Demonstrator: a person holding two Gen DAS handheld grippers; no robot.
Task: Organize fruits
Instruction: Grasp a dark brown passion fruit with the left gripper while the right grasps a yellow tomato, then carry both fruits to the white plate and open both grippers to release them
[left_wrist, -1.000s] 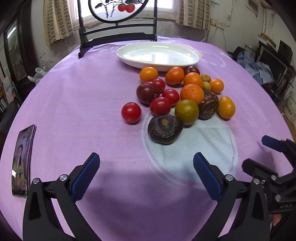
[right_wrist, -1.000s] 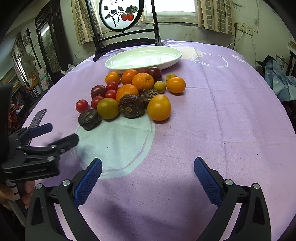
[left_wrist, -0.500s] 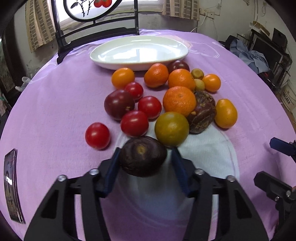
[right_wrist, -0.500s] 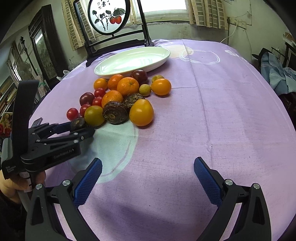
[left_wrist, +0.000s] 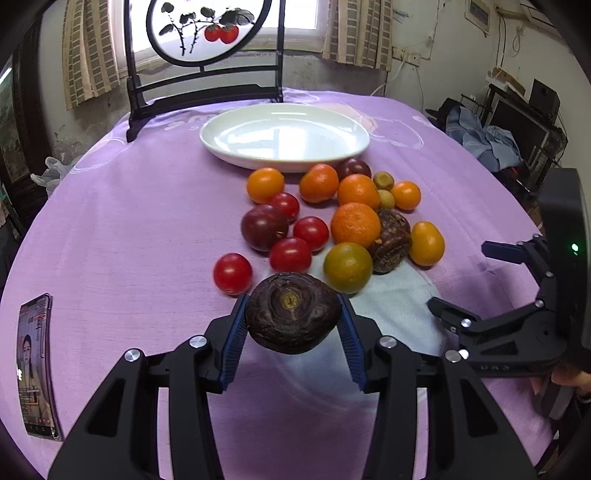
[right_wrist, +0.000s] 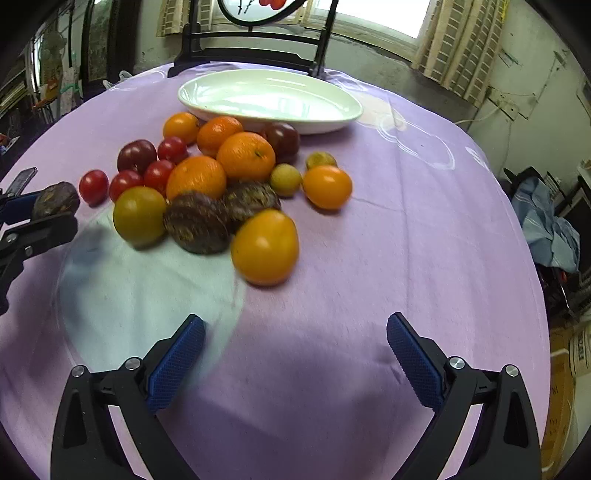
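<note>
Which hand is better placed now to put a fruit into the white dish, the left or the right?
The left. Its tongs are already shut on the dark wrinkled fruit, with the white dish straight ahead beyond the pile. The right tongs are open and hold nothing, so they would first need to pick something.

Your left wrist camera looks forward along its claw (left_wrist: 292, 325), low over the bench (left_wrist: 129, 236), facing the white plate (left_wrist: 284, 134) and window. Your right wrist camera sits beside it, angled slightly leftward, close over the purple cloth. Both 2 views share the fruit pile (right_wrist: 207, 184), the plate (right_wrist: 269, 99), and each catches the other claw at its edge.
</note>
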